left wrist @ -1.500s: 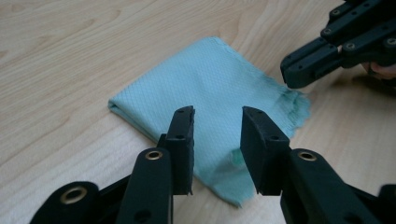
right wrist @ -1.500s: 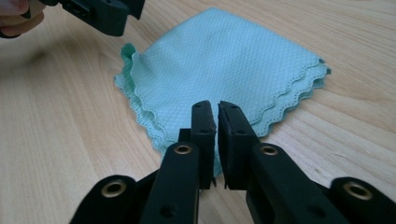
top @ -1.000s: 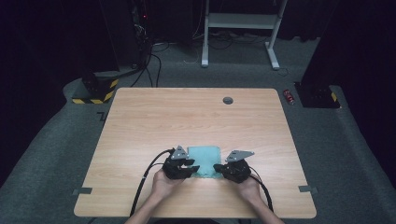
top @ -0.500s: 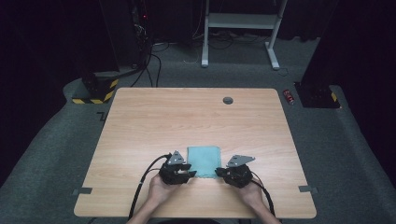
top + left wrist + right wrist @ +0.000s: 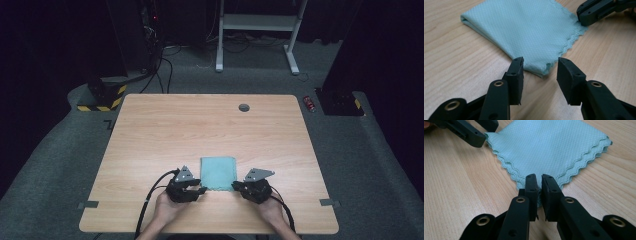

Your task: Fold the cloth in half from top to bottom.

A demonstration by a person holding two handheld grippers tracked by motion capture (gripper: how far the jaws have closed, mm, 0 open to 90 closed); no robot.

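A folded teal cloth (image 5: 218, 172) with scalloped edges lies flat on the wooden table (image 5: 200, 125), near the front edge. My left gripper (image 5: 200, 189) sits at its near left corner. In the left gripper view the jaws (image 5: 540, 66) stand open on either side of that cloth (image 5: 524, 30) corner without touching it, and they have just been opening. My right gripper (image 5: 235, 187) is at the near right corner. Its jaws (image 5: 539, 180) are almost together with the cloth (image 5: 549, 147) corner pinched between them, after easing apart slightly.
A round grommet (image 5: 243, 107) sits near the table's far edge. Beyond the table stand a white desk frame (image 5: 255, 25) and a yellow-black striped base (image 5: 100, 97). A small red object (image 5: 310, 103) lies on the floor at the right.
My left gripper has drawn back toward the near edge and a little left, off the cloth corner, with its jaws wider. The right hand has hardly moved.
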